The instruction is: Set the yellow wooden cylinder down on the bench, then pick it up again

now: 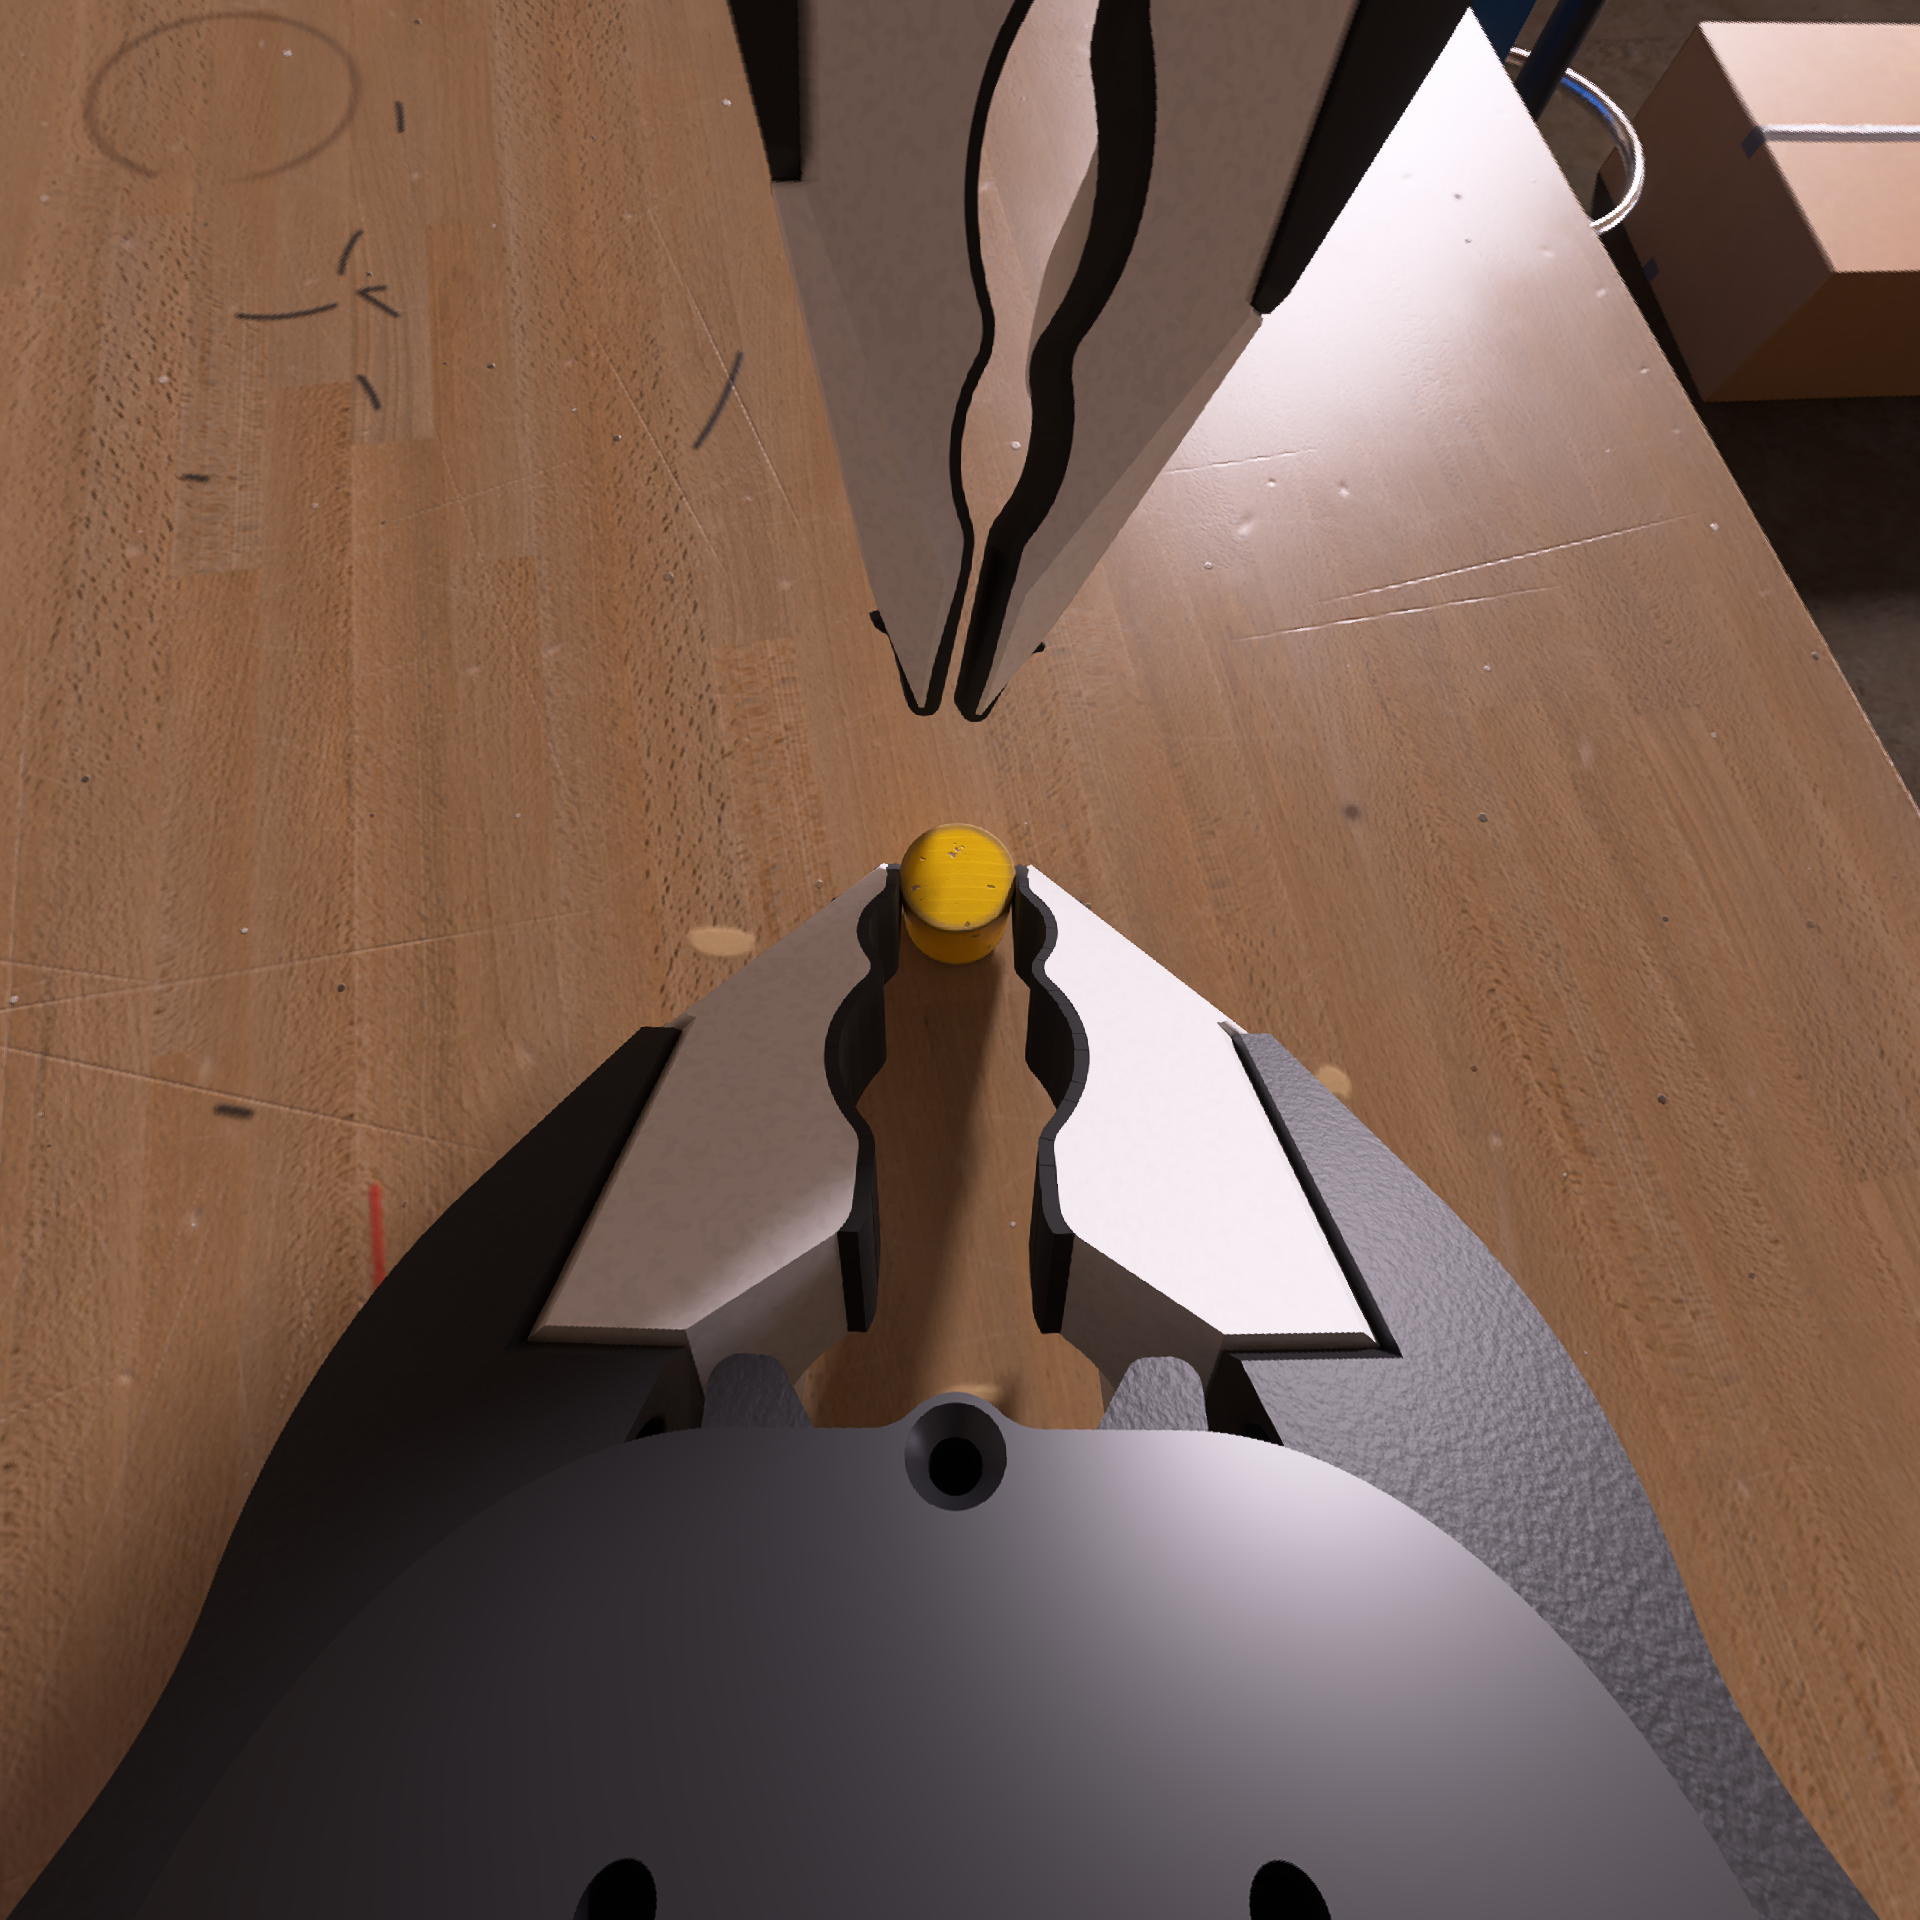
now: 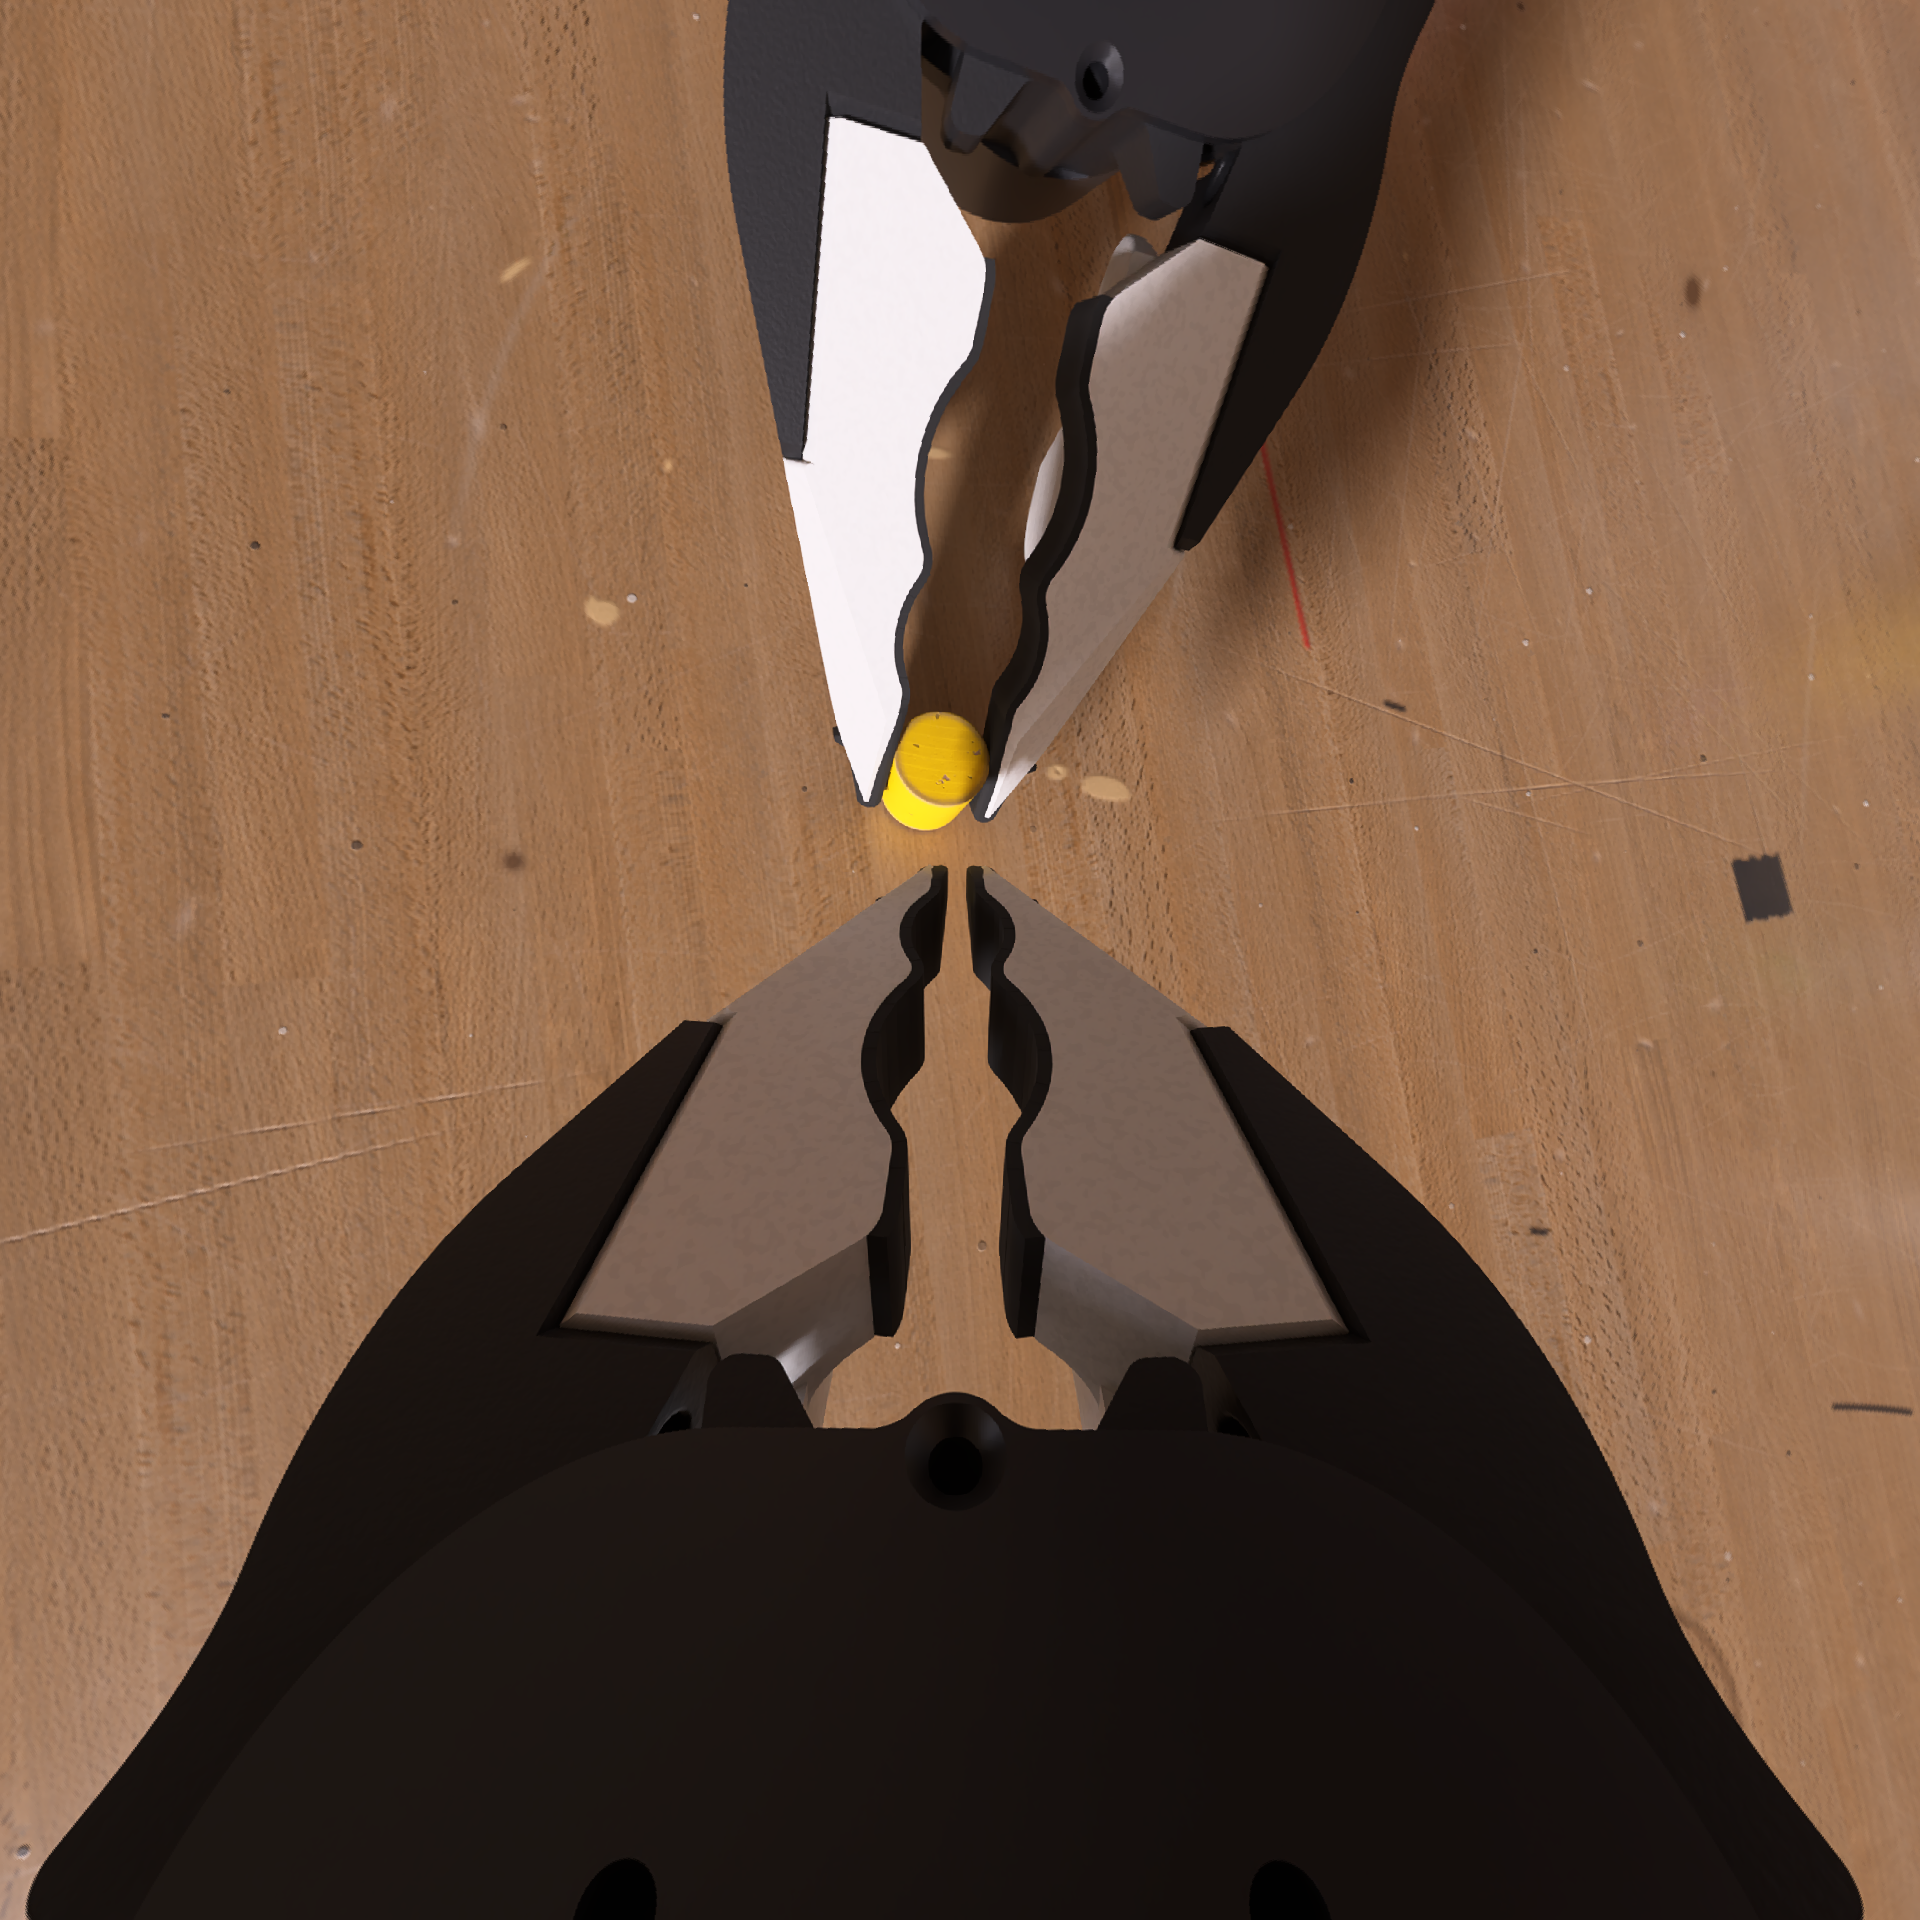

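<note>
The yellow wooden cylinder (image 1: 956,894) stands upright between my left gripper's (image 1: 956,883) two fingertips, which are shut on its sides. It sits low over the wooden bench (image 1: 416,727); I cannot tell whether its base touches the wood. My right gripper (image 2: 958,878) is shut and empty, its tips a short gap in front of the cylinder (image 2: 935,769), pointing at it. In the right wrist view the left gripper (image 2: 925,805) comes in from the top, holding the cylinder. In the left wrist view the right gripper (image 1: 948,707) hangs in from the top.
The bench's right edge (image 1: 1704,436) runs diagonally in the left wrist view. Beyond it stand a cardboard box (image 1: 1787,197) and a round white-rimmed container (image 1: 1616,156). Pencil marks (image 1: 218,94) and a short red line (image 1: 376,1231) are on the wood.
</note>
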{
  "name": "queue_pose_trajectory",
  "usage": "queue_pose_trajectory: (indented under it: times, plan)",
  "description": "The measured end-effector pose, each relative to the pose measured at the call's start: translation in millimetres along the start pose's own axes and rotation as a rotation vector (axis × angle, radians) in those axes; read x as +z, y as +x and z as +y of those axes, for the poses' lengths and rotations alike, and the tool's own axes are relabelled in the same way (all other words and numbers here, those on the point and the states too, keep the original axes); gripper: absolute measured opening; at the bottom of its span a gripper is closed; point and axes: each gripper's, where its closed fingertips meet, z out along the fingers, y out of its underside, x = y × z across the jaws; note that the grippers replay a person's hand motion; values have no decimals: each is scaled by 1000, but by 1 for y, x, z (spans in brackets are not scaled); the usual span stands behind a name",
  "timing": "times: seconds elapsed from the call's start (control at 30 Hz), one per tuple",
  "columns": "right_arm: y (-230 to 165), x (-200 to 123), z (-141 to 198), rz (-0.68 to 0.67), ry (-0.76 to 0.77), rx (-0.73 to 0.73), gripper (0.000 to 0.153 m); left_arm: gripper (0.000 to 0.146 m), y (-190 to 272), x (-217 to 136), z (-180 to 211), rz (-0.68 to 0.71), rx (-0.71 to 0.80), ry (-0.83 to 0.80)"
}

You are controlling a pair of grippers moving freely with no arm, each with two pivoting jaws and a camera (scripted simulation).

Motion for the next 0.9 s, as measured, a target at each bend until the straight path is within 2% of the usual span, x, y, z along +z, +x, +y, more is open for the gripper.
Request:
queue_pose_trajectory:
  times: [0.27, 0.9]
  plan:
    - [4, 2, 3, -30, -1, -32, 3, 21, -2, 1, 0, 10, 6, -7]
    - [2, 0, 29, -14, -56, 28, 3, 21, -1, 2, -4, 4, 24, 6]
